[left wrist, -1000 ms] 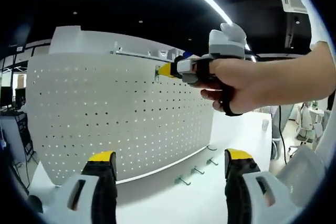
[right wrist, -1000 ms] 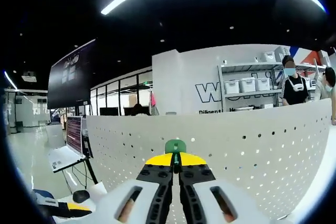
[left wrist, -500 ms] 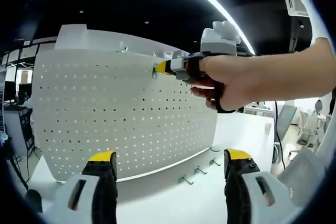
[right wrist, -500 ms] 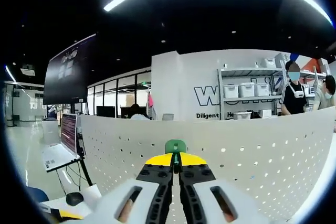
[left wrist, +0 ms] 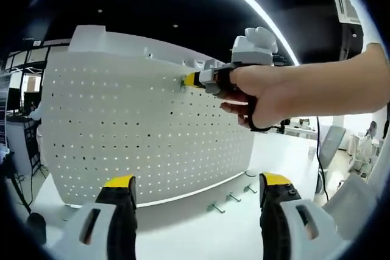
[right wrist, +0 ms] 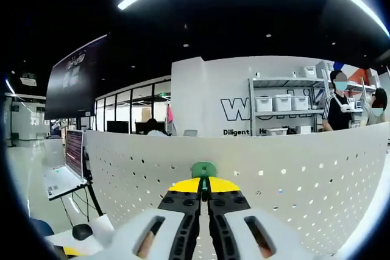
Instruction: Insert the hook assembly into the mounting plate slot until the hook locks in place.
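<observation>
A white perforated mounting plate [left wrist: 134, 126] stands upright on a white table. My right gripper [left wrist: 190, 80], held by a hand, presses its yellow tips against the plate near its top edge. In the right gripper view that gripper [right wrist: 204, 182] is shut on a green hook [right wrist: 203, 169], which touches the upper part of the plate [right wrist: 304, 175]. My left gripper [left wrist: 192, 188] stands open in front of the plate's lower edge, with nothing between its yellow-tipped fingers [left wrist: 119, 182].
Three metal hooks [left wrist: 230, 198] lie on the table [left wrist: 183, 235] at the plate's foot. Behind the plate are a shelf with white bins [right wrist: 283, 103], two people [right wrist: 340, 105] and a laptop [right wrist: 64, 165] on a side table.
Both views have shifted slightly with the hands. The right gripper stays at the same spot on the plate, still shut on the green hook.
</observation>
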`<state>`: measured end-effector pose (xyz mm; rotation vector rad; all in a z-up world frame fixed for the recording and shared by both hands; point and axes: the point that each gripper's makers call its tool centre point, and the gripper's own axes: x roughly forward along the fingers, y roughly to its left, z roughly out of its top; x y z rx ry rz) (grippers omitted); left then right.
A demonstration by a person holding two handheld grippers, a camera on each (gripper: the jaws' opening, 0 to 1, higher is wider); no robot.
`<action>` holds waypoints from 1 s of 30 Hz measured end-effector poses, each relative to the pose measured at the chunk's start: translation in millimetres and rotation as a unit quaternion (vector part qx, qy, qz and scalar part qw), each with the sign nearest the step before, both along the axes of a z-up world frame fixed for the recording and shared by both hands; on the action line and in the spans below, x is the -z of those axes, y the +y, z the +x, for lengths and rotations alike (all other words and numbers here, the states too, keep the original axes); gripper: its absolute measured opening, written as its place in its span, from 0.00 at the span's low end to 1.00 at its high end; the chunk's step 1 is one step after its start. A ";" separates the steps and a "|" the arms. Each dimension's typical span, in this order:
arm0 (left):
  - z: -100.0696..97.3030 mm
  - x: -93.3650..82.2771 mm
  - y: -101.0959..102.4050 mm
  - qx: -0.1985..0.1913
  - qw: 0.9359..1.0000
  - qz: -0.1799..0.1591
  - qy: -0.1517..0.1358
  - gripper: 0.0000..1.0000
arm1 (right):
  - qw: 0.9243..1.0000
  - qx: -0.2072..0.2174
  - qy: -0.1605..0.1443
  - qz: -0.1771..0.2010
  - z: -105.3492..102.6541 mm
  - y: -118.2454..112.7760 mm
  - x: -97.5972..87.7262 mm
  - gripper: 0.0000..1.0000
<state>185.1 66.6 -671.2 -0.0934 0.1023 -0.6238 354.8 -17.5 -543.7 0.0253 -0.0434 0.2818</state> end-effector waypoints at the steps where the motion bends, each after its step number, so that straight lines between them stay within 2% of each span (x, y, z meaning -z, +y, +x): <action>1: 0.1 -0.3 0.2 0.000 1.000 -0.001 -0.001 0.85 | 1.000 0.001 0.000 0.000 0.8 -0.7 -0.2 0.00; 9: 2.0 -1.0 1.5 -0.003 1.000 -0.008 0.003 0.84 | 1.000 0.010 0.007 -0.001 6.4 -8.4 3.4 0.00; 20: 4.7 3.9 5.9 -0.009 1.000 -0.014 0.012 0.83 | 1.000 0.022 0.007 -0.004 9.9 -4.2 7.6 0.00; 29: 3.6 3.5 8.2 -0.009 1.000 -0.009 0.013 0.82 | 0.997 0.074 -0.003 0.005 12.2 -4.7 6.2 0.01; 30: 3.3 2.6 8.5 -0.010 1.000 -0.010 0.013 0.82 | 0.996 0.084 0.000 0.023 12.6 -6.1 7.4 0.01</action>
